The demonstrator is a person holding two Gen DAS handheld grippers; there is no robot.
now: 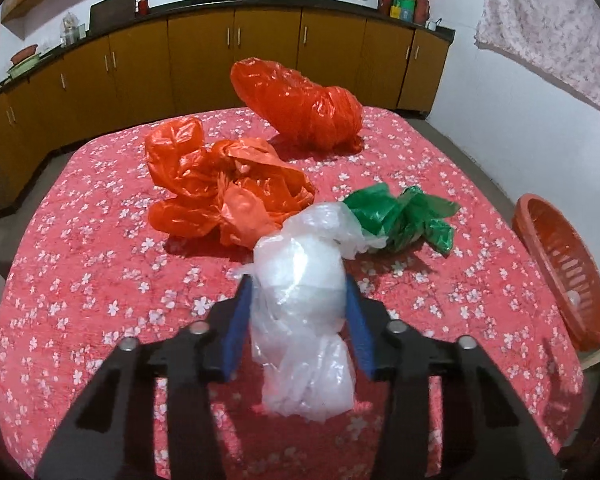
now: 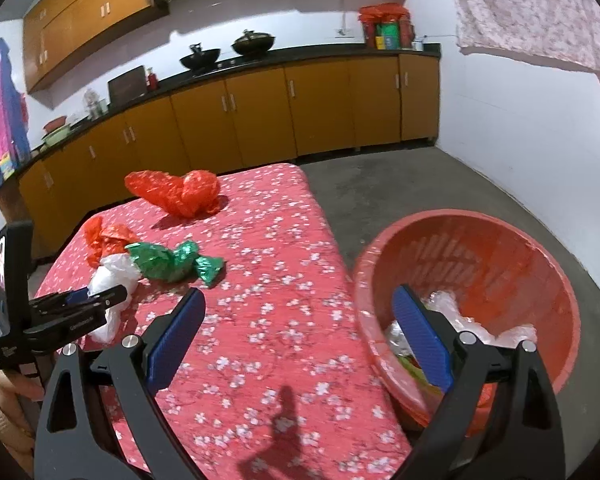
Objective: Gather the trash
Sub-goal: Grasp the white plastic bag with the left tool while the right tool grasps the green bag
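Note:
My left gripper [image 1: 298, 284] is shut on a clear white plastic bag [image 1: 304, 320], which hangs between its blue pads over the table. A green bag [image 1: 404, 216], a crumpled orange bag [image 1: 220, 188] and a puffed red bag [image 1: 300, 104] lie on the table beyond it. My right gripper [image 2: 300, 304] is open and empty, above the table's right edge and the red basket [image 2: 480, 256]. The basket holds some clear plastic trash [image 2: 460, 320]. The left gripper [image 2: 80, 308] with the white bag [image 2: 112, 280] also shows in the right wrist view.
The table has a red flowered cloth [image 1: 100, 280]. The basket [image 1: 560, 272] stands just off the table's right side on the grey floor [image 2: 420, 188]. Yellow kitchen cabinets [image 1: 204, 56] run along the far wall. A cloth [image 1: 552, 28] hangs at the upper right.

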